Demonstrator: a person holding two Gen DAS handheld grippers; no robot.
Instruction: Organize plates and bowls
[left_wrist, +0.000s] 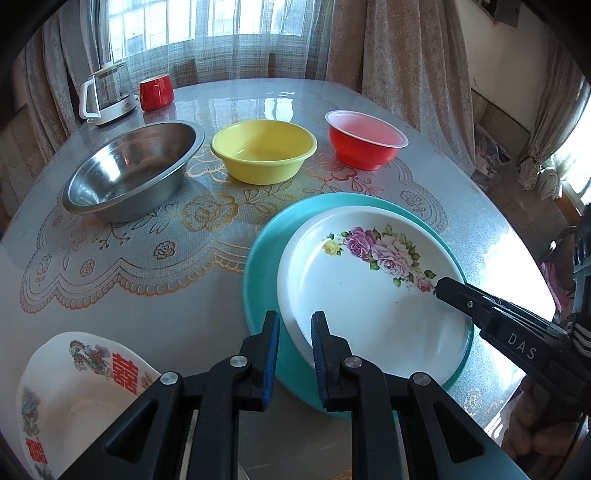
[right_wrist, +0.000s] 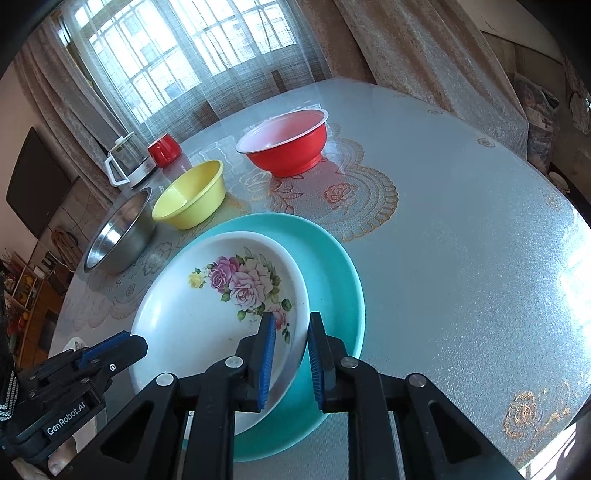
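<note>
A white floral plate (left_wrist: 373, 291) (right_wrist: 207, 310) lies on a larger teal plate (left_wrist: 266, 243) (right_wrist: 332, 258). My left gripper (left_wrist: 295, 354) is open, its jaws straddling the white plate's near-left rim. My right gripper (right_wrist: 291, 354) is open too, its jaws astride the white plate's right rim; it shows in the left wrist view (left_wrist: 454, 291). Behind stand a steel bowl (left_wrist: 136, 170) (right_wrist: 118, 232), a yellow bowl (left_wrist: 264, 149) (right_wrist: 190, 194) and a red bowl (left_wrist: 364, 138) (right_wrist: 286, 142). A white bowl with red characters (left_wrist: 77, 387) sits at the near left.
A glass kettle (left_wrist: 107, 92) (right_wrist: 129, 158) and a red mug (left_wrist: 157, 90) (right_wrist: 164, 149) stand at the table's far left. The round table (right_wrist: 461, 240) has a lace-patterned cover. Curtains and windows lie behind.
</note>
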